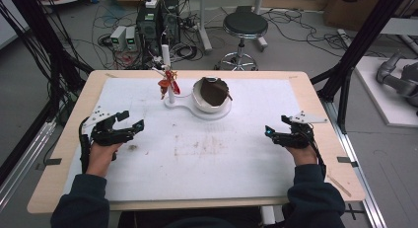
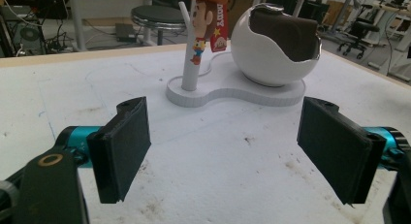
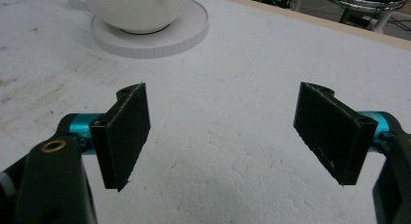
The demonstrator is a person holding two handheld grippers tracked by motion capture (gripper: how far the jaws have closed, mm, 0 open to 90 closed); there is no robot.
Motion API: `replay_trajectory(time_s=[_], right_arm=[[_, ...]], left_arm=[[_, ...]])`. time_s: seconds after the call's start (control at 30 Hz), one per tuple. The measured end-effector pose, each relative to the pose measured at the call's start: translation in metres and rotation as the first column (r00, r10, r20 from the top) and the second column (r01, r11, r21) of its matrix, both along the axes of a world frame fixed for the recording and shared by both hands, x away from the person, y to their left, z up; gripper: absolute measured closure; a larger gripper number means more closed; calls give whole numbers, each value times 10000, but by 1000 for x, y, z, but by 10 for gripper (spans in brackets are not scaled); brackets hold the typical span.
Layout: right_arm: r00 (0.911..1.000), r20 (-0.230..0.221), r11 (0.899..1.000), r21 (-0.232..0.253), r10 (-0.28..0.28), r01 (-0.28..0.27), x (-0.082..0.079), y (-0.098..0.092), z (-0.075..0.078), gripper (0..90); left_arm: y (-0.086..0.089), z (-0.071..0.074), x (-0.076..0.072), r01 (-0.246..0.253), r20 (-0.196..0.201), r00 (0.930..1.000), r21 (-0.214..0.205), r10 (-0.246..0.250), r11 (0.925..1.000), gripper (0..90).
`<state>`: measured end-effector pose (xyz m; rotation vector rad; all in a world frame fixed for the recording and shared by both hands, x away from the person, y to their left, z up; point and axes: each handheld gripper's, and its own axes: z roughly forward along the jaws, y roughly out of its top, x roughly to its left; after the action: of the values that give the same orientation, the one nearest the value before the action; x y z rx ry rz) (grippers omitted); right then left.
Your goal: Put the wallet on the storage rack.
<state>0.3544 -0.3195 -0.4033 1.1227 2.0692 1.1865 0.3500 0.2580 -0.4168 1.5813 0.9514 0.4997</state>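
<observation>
High view: the left gripper (image 1: 130, 120) and right gripper (image 1: 276, 128) are held spread at opposite sides of the worktop (image 1: 207, 154), well apart from the white bowl (image 1: 209, 102).

Left gripper view: a figurine (image 2: 206, 25) is hung beside the bowl (image 2: 271, 59).

Right gripper view: jaws are parted, nothing between; the bowl (image 3: 140, 10) lies ahead.
</observation>
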Motion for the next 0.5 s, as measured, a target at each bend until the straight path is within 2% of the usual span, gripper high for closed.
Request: replay_trajectory(time_s=[0.5], right_arm=[[9999, -55, 9999, 30, -98, 98, 1, -2, -2, 211]], left_arm=[[-1, -2, 2, 15, -45, 10000, -23, -15, 10000, 195]])
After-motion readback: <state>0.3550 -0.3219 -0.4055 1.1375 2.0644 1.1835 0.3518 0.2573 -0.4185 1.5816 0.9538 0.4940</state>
